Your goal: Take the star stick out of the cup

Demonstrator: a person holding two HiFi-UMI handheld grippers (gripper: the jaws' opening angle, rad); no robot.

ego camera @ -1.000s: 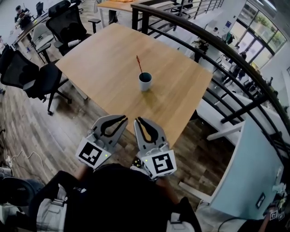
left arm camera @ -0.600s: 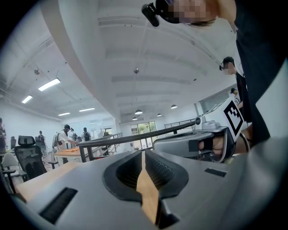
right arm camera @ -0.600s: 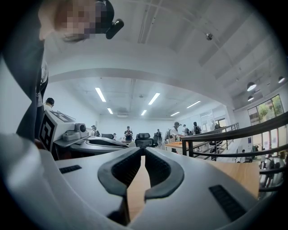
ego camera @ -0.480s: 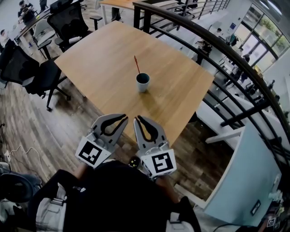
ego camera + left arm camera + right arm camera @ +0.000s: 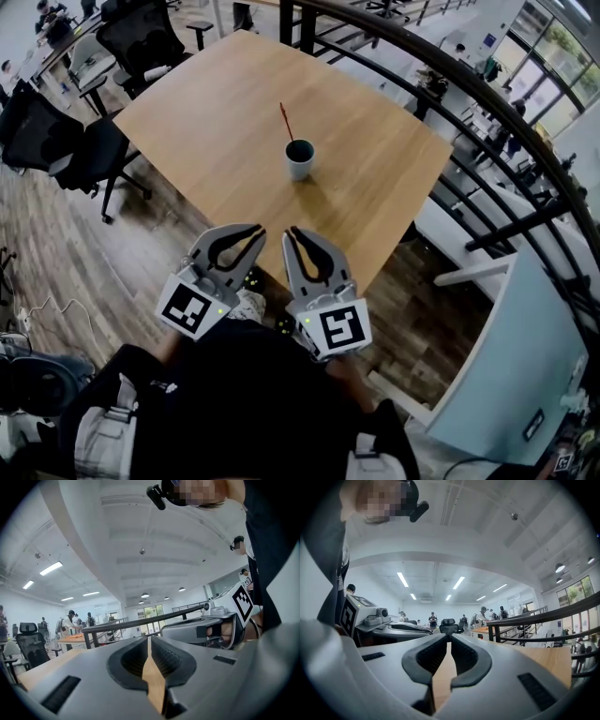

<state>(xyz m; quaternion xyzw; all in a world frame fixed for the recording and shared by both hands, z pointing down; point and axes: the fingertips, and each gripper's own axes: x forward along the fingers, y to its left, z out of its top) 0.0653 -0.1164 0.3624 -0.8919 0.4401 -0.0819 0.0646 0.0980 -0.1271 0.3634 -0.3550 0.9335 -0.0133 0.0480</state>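
**Nothing started: stick in the cup, both tools empty and short of the bench**

At the lower left of centre in the head view, the left tool (image 5: 255,232) is held close to the person's body, over the floor just off the bench's (image 5: 216,103) near edge. Its own view shows the jaws clenched tip to tip (image 5: 149,641) with nothing between them; only a sliver of wood grain shows through the gap behind the tips.

Just to its right, the right tool (image 5: 290,232) sits in the same posture. Its jaws are likewise pressed together and empty (image 5: 449,644).

Up the frame, near the middle of the bench, stands the cup (image 5: 300,158), well apart from both tools. The star stick (image 5: 285,120) rises out of it as a thin red rod leaning toward the upper left. Its star end cannot be made out.

By my reading, no part of the task is done. The reach to the cup, the parting of a tool's jaws, the grip on the stick and the lift out are all left.
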